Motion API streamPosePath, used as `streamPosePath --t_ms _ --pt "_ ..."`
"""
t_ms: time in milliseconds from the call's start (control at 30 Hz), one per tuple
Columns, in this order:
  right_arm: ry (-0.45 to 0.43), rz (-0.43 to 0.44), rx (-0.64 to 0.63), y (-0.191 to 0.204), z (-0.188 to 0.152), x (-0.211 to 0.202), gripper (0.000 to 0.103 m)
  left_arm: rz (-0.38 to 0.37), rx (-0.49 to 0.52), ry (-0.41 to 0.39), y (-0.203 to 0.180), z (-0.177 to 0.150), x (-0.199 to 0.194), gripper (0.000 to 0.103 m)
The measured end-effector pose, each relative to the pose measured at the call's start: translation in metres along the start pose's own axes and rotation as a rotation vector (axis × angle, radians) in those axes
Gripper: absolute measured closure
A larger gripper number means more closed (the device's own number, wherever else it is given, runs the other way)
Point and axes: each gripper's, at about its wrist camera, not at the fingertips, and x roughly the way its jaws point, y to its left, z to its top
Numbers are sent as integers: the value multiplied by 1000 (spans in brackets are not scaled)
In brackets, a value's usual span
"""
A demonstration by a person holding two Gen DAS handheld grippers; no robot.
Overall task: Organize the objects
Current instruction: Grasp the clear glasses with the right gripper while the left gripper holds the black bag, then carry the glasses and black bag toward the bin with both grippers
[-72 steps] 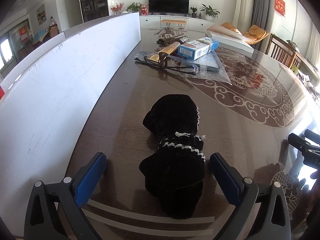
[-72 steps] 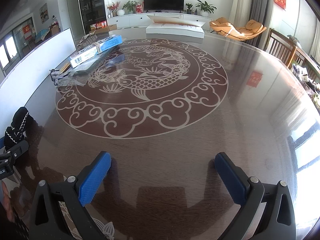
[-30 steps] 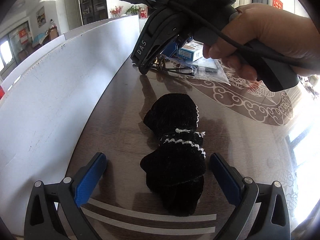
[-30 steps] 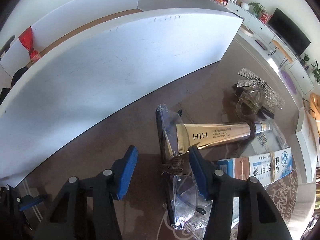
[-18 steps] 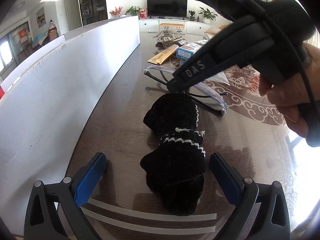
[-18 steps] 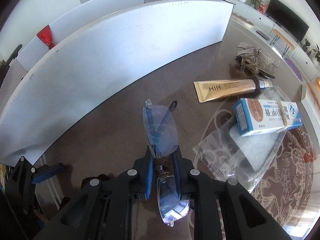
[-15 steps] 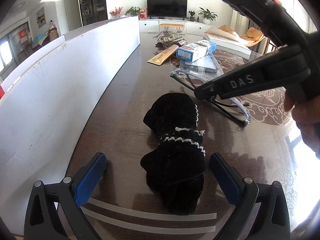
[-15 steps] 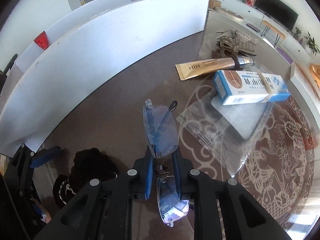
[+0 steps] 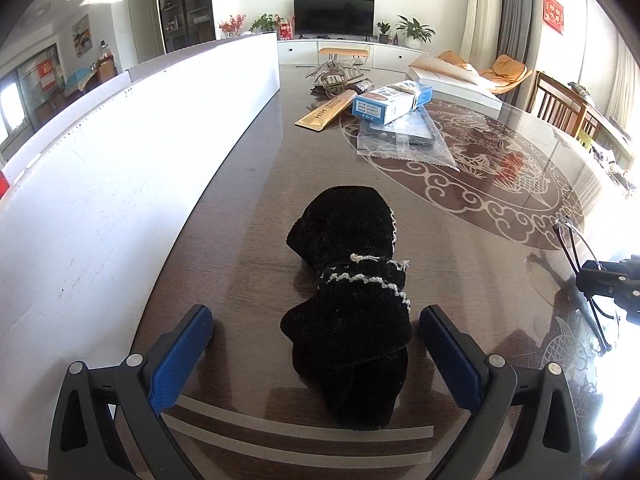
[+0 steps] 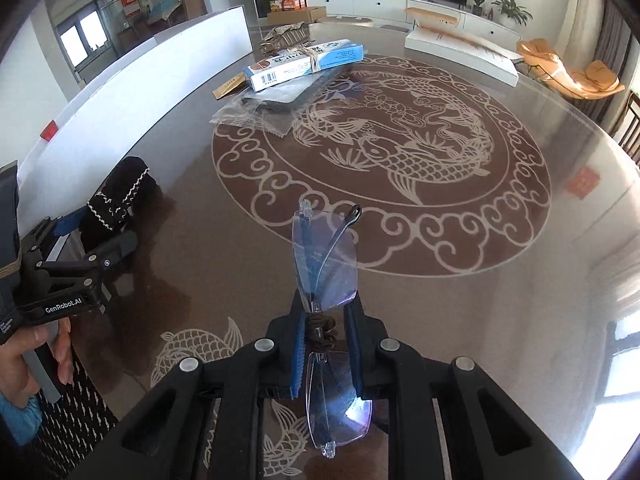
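Gripping a pair of rimless glasses (image 10: 325, 264) in the right gripper (image 10: 325, 340), blue pads (image 10: 297, 354) pressing in at the bridge, where a brown cord is knotted around the frame. Holding 1 lens out ahead of the fingertips and 1 back toward the camera, folded temples crossing the forward lens, all of it hanging above the near edge of the table (image 10: 460, 208), over the outer ring of the carp medallion.

Keeping the left gripper (image 9: 316, 356) spread wide, jaws open, blue pads (image 9: 180, 354) sitting on either side of a black knitted piece (image 9: 352, 280) with white trim. Pads standing just beside the fabric, not touching it. Knit lying on the table close to the white board (image 9: 120, 168) running along the left edge.

Showing, toward the far left corner of the table, a gold tube (image 9: 326, 111), a blue and white box (image 9: 392, 103) resting partly on a clear plastic sleeve (image 9: 404, 140), and a glittery tangle (image 9: 336, 74) behind them. Lying along the far edge, a flat white box (image 10: 460, 50).

Wrapping around the left gripper's handle, a hand (image 10: 36, 356) at the left edge of the right wrist view.
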Motion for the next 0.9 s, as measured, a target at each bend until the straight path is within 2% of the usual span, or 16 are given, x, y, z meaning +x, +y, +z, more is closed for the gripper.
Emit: streamPosePath --t_ms 267,533,600,667,733,900 --pt "-33 18 48 11 -23 -8 82 0 0 0 0 -1 0 0" --pt "-27 2 36 16 -18 -4 79 0 0 0 0 -1 -1 0" --pt "-24 1 28 18 -18 -3 73 0 0 0 1 -2 -1 0" --pt "-20 -15 13 21 -18 -3 56 -1 1 3 -1 -2 0 0" --pt "-27 -24 -1 23 -18 -5 50 -5 4 11 -1 0 0 0" --pt "-18 -26 -16 21 -13 -12 47 -44 51 28 -2 6 0 2"
